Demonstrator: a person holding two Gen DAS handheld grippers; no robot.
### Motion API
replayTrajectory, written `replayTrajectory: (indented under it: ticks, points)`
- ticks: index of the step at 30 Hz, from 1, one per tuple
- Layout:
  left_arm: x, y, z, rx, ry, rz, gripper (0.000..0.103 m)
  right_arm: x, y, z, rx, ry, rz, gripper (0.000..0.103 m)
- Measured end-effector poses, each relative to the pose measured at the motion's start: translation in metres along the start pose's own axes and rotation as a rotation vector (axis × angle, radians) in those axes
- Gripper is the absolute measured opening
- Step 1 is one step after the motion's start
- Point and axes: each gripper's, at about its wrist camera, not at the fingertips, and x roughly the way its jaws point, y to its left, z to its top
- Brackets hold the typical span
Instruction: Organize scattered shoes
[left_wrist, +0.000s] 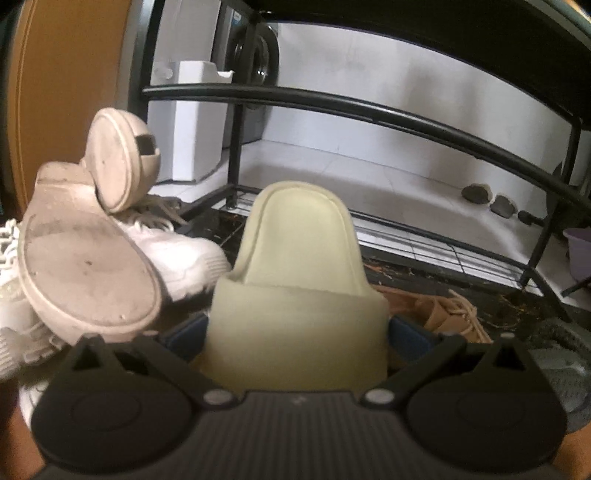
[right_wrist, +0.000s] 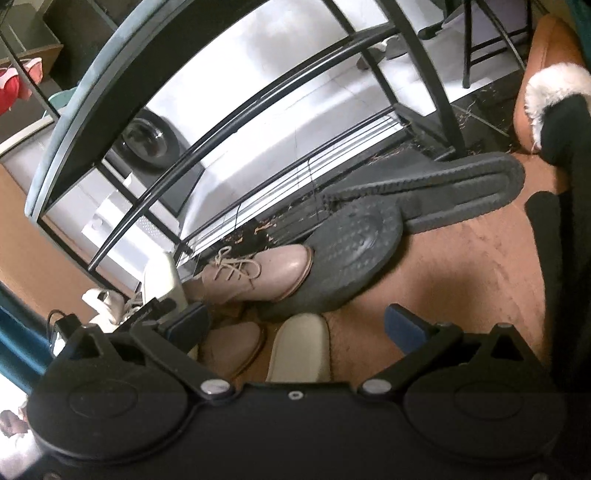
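My left gripper (left_wrist: 295, 332) is shut on a pale cream slide sandal (left_wrist: 299, 236), its blue pads pressing the strap from both sides, toe pointing at the black metal shoe rack (left_wrist: 332, 107). The same slide (right_wrist: 162, 277) shows at the left of the right wrist view. My right gripper (right_wrist: 295, 325) is open above the brown floor; below it lie a second cream slide (right_wrist: 299, 350) and a pink shoe toe (right_wrist: 232, 347). A pink lace-up shoe (right_wrist: 258, 273) lies further ahead, leaning on a grey slipper (right_wrist: 354, 251).
A beige heeled shoe (left_wrist: 85, 258) lies sole-up on white sneakers (left_wrist: 184, 254) at the left. A tan lace-up shoe (left_wrist: 439, 314) lies right of the held slide. Another grey slipper (right_wrist: 461, 184) lies by the rack's wire bottom shelf (right_wrist: 295, 181). White fur (right_wrist: 554, 88) shows far right.
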Motion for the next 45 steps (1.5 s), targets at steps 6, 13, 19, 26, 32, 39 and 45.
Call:
replayTrajectory:
  ticks: [6, 13, 19, 26, 32, 39, 45]
  points:
    - [-0.001, -0.007, 0.002, 0.018, 0.000, 0.015, 0.102, -0.003, 0.002, 0.000, 0.001, 0.005, 0.012, 0.103]
    - [-0.022, -0.007, -0.006, 0.033, -0.018, 0.019, 0.101, -0.009, -0.002, 0.002, 0.030, -0.014, 0.026, 0.103]
    - [-0.054, -0.007, -0.013, 0.025, -0.009, 0.036, 0.101, -0.013, -0.003, 0.003, 0.059, -0.037, 0.069, 0.103]
    - [-0.116, -0.025, -0.015, 0.019, -0.022, 0.004, 0.100, -0.038, -0.013, 0.015, 0.118, -0.114, 0.119, 0.103]
    - [-0.188, -0.074, -0.042, 0.036, -0.005, -0.122, 0.100, -0.065, -0.028, 0.021, 0.155, -0.169, 0.126, 0.103]
    - [-0.196, -0.142, -0.075, 0.089, 0.095, -0.278, 0.100, -0.085, -0.045, 0.027, 0.193, -0.201, 0.102, 0.103]
    - [-0.162, -0.171, -0.106, 0.046, 0.252, -0.347, 0.100, -0.092, -0.064, 0.030, 0.225, -0.214, 0.053, 0.103]
